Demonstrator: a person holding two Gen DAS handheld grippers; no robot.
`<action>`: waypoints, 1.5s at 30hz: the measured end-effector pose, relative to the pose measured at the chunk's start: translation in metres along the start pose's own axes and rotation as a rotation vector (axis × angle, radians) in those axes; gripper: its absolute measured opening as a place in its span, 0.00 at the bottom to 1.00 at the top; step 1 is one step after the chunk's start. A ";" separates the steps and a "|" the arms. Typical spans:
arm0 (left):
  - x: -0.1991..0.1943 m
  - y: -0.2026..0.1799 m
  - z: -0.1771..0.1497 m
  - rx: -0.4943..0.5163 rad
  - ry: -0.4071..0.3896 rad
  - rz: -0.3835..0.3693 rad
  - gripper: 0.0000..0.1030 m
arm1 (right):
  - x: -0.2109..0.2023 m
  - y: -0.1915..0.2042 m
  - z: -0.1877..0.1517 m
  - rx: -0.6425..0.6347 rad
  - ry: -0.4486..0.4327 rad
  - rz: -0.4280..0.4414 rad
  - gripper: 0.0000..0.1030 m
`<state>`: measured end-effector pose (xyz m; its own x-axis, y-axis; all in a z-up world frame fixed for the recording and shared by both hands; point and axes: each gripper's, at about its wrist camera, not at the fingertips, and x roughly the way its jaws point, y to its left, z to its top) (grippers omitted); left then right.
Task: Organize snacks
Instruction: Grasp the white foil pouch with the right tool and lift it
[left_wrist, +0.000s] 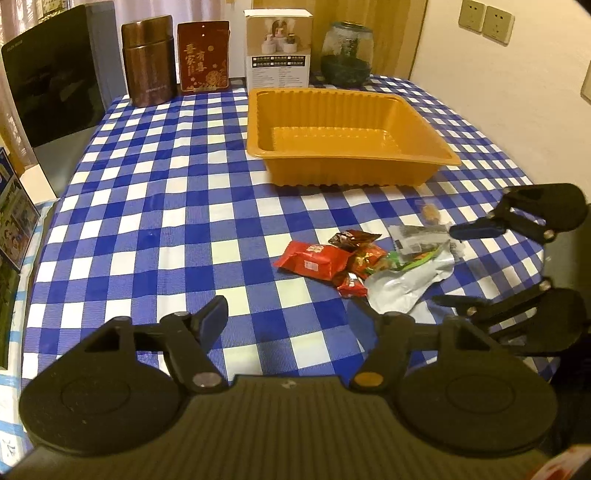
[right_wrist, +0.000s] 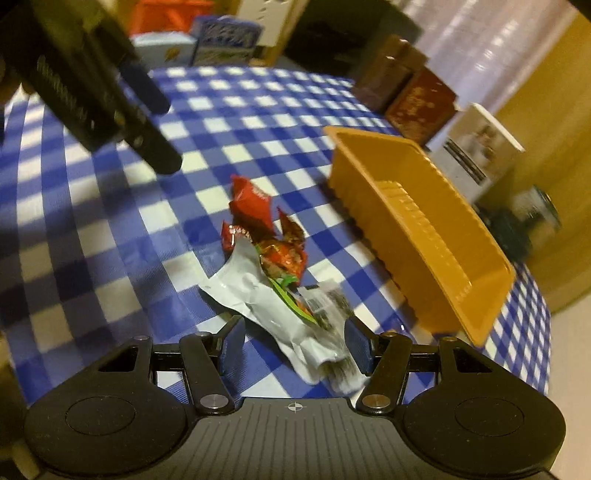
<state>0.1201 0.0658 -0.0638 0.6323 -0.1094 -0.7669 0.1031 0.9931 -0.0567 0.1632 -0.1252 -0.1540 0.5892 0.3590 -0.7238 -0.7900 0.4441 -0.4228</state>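
A pile of snack packets lies on the blue-and-white checked tablecloth (left_wrist: 166, 206): a red packet (left_wrist: 314, 258), smaller red and brown ones (left_wrist: 352, 238), a silvery-white packet (left_wrist: 402, 284) (right_wrist: 251, 291) and a clear pack with dark contents (left_wrist: 421, 234). Behind the pile stands an empty orange tray (left_wrist: 347, 162) (right_wrist: 373, 199). My left gripper (left_wrist: 291, 321) (right_wrist: 159, 125) hovers open, short of the pile, with nothing between its fingers. My right gripper (right_wrist: 295, 347) (left_wrist: 465, 264) is open, straddling the near end of the silvery packet; the left pad stands clear of it.
Along the table's far edge stand a brown canister (left_wrist: 147, 62), a red printed box (left_wrist: 203, 55), a white carton (left_wrist: 279, 48) and a glass jar (left_wrist: 347, 55). A black appliance (left_wrist: 51, 85) sits at far left. The right table edge drops off beside the pile.
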 end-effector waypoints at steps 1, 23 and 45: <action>0.001 0.001 0.000 -0.003 -0.001 -0.001 0.67 | 0.005 0.001 0.000 -0.026 0.004 0.001 0.58; 0.008 -0.003 -0.009 -0.070 0.014 -0.033 0.68 | -0.003 -0.020 -0.010 0.500 0.115 0.243 0.30; 0.033 -0.016 -0.011 -0.071 0.015 -0.057 0.65 | -0.041 -0.019 -0.037 0.715 -0.073 0.070 0.30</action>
<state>0.1309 0.0464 -0.0951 0.6156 -0.1659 -0.7704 0.0840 0.9858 -0.1451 0.1475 -0.1784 -0.1361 0.5711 0.4494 -0.6870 -0.5368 0.8376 0.1017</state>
